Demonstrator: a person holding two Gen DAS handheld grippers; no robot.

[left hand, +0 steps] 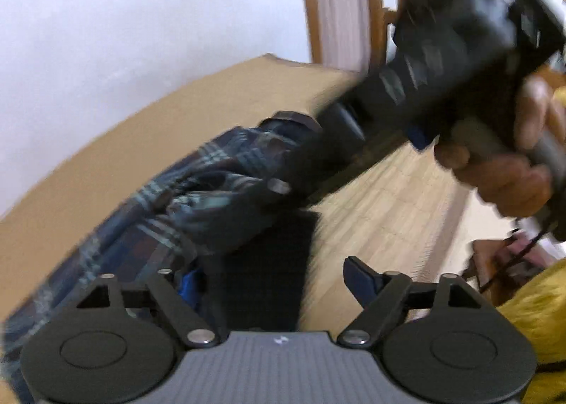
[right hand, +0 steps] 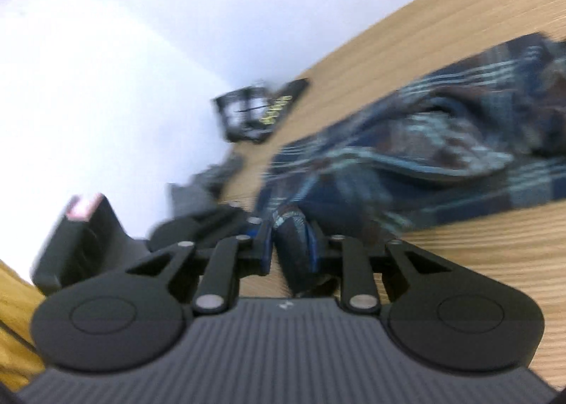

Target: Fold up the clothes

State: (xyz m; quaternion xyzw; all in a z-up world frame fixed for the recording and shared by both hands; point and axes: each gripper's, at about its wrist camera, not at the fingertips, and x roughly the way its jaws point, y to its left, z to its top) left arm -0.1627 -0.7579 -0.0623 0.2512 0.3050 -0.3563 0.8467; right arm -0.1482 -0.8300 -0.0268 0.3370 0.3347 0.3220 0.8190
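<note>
1. Nearest the lens in the right wrist view, the right gripper (right hand: pixel 290 245) is clenched on a bunched fold of the plaid shirt (right hand: pixel 406 163), cloth pinched right between its jaws.
2. The rest of that shirt sprawls crumpled on the wooden table (right hand: pixel 477 255), spreading toward 2 o'clock from the grip.
3. Over in the left wrist view, the left gripper (left hand: pixel 279 280) stands released, jaws spread wide with nothing between them; the plaid shirt (left hand: pixel 169 213) lies toward 10 o'clock of it.
4. The person's hand (left hand: pixel 509 170) at 3 o'clock drives the right gripper (left hand: pixel 283 188) down into the fabric.
5. At 11 o'clock in the right view, a small black box (right hand: pixel 258 114) sits near the wall, just beside the shirt's edge.
6. Risk, as I judge it: everything is blurred with motion, and the pinch looks like several layers at once, so a pull may drag the whole heap rather than one edge.
7. Another: the free left gripper may close on the wrong layer, or a sweeping sleeve could nudge that box.
</note>
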